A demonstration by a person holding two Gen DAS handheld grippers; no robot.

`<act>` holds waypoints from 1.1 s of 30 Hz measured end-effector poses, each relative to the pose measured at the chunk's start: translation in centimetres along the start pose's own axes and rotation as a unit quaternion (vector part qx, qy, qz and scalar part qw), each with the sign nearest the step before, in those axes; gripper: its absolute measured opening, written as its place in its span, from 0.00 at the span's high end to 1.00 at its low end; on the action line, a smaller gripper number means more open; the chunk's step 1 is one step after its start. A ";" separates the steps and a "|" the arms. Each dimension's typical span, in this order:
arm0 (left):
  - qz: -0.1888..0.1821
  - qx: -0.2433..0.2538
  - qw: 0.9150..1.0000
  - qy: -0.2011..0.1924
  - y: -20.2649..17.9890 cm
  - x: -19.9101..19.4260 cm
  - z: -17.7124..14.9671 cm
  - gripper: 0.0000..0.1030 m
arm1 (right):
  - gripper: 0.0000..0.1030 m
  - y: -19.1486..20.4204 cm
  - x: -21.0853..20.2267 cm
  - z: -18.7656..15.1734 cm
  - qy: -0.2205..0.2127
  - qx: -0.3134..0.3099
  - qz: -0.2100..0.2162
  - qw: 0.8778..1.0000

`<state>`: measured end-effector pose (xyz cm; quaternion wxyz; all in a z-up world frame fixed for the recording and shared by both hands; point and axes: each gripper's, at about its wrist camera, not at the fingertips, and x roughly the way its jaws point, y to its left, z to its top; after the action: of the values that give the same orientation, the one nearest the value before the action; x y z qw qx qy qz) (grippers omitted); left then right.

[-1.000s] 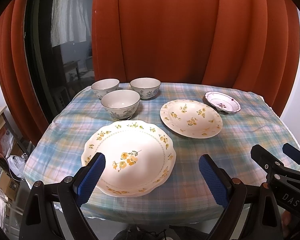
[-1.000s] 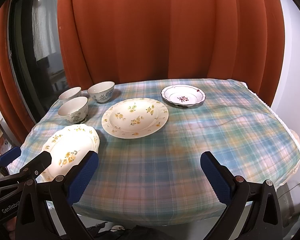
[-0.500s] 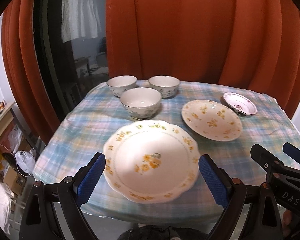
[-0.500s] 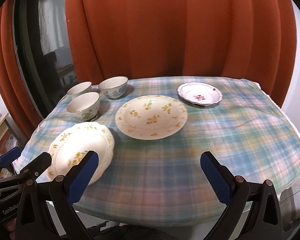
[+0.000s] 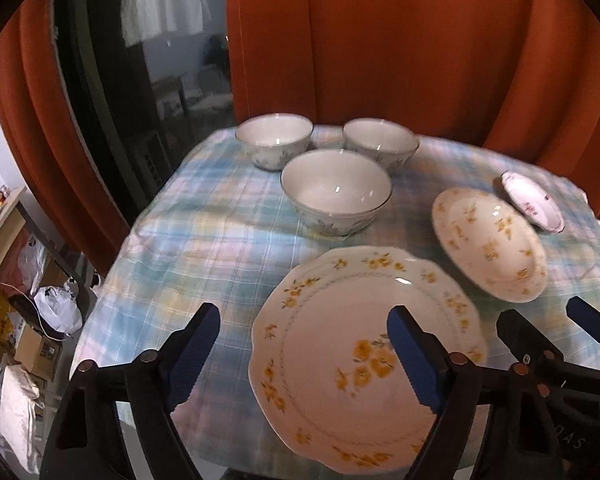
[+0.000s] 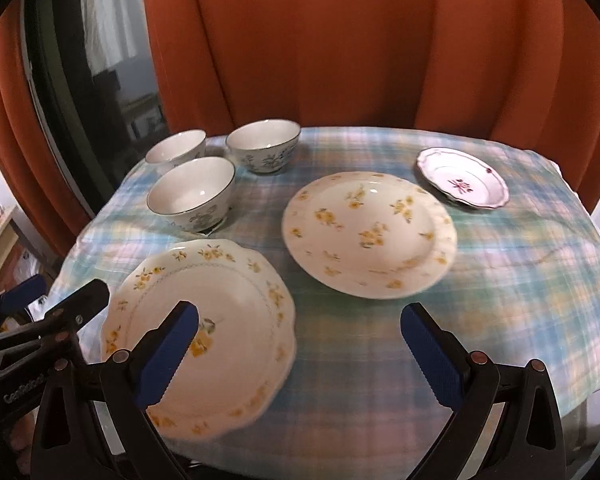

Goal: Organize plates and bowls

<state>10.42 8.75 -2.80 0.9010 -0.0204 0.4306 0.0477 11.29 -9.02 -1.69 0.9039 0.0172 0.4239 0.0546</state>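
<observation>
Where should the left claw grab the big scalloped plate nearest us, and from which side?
Take the scalloped plate by its near rim, which seems to overhang the edge of the table, coming in low from the front. It lies flat, so only the thin raised rim fits between the fingers. The left claw is closing with nothing gripped; its right finger is over the plate.

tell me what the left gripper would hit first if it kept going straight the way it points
Probably the near scalloped plate or the tablecloth beside its left rim. The left gripper, its jaws closing on nothing, straddles that rim; depth is hard to judge.
</observation>
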 end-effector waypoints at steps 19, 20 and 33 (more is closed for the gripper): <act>-0.063 0.012 0.981 0.181 1.9 10.8 -0.4 0.34 | 0.15 2.8 10.9 -0.3 0.151 0.043 -0.021 0.987; -0.067 0.014 0.981 0.179 1.9 10.8 -0.4 0.35 | 0.17 2.9 11.2 -0.4 0.156 0.043 -0.022 0.987; -0.065 0.038 0.978 0.193 1.0 11.3 0.7 0.34 | 0.27 3.2 12.9 0.3 0.186 0.056 -0.033 0.980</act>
<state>17.97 10.59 -11.16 0.8022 -0.0227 0.5957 -0.0328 19.47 -4.36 -11.15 0.8079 0.0429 0.5877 0.0032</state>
